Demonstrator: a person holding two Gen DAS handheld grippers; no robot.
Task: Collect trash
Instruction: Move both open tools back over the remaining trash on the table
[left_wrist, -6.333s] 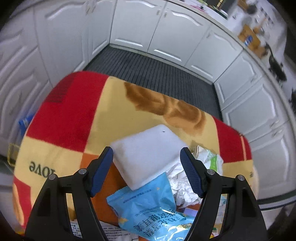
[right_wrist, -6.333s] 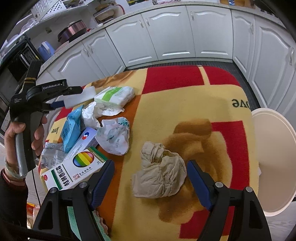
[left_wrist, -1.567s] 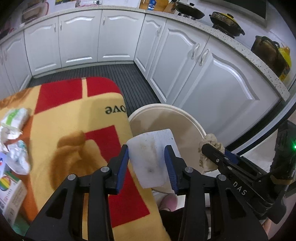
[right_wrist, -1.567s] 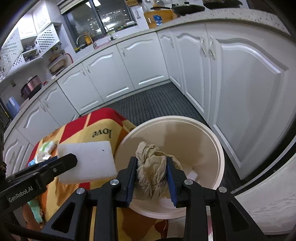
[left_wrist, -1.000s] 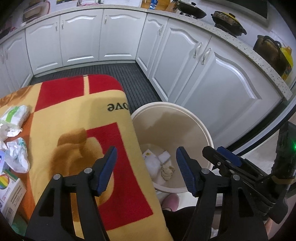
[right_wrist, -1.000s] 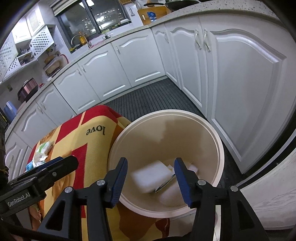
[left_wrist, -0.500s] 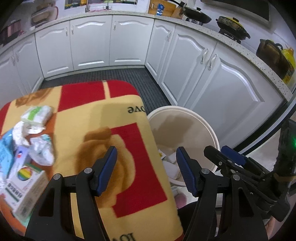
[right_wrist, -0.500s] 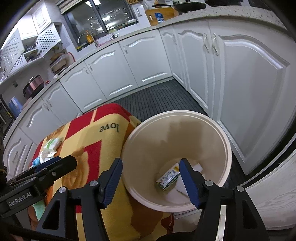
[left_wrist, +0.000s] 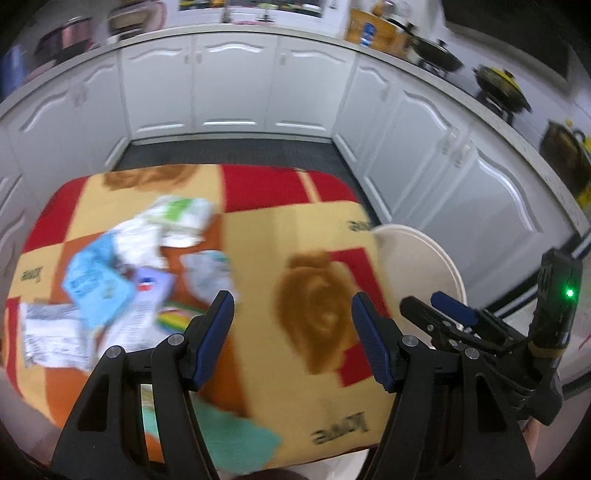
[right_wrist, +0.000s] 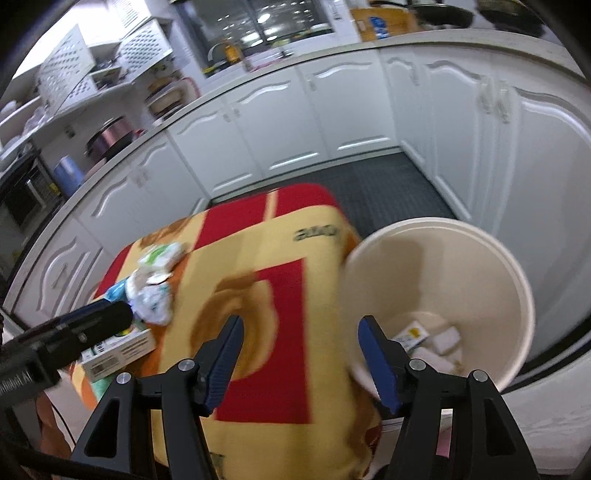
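Swinging back from the bin toward the litter was, by the look of it, the step in hand: both tools were empty and aimed down over the blanket-covered table (left_wrist: 325, 229). The left gripper (left_wrist: 291, 334) had its 2 blue pads spread wide with only patterned cloth between them, and the right gripper (right_wrist: 301, 354) stood spread too, its jaws having just been opening, nothing between them. The cream bin (right_wrist: 517, 280) sat just beside the table's right edge, and a few pieces, among them a white block (right_wrist: 445, 339) and a small packet (right_wrist: 412, 332), lay at its bottom. The remaining trash lay clustered at the table's left side: a blue pouch (left_wrist: 98, 284), crumpled white tissue (left_wrist: 140, 242), a green-and-white pack (left_wrist: 181, 210), a crumpled printed bag (left_wrist: 208, 271), a box with a rainbow mark (left_wrist: 173, 319) and a grey printed wrapper (left_wrist: 51, 336), some touching or overlapping. Motion blur hid finer detail. The next move would likely call for each gripper to pick 1 piece from that heap, the left being nearer, coming down with pads astride a single item so that a neighbour was not dragged along.
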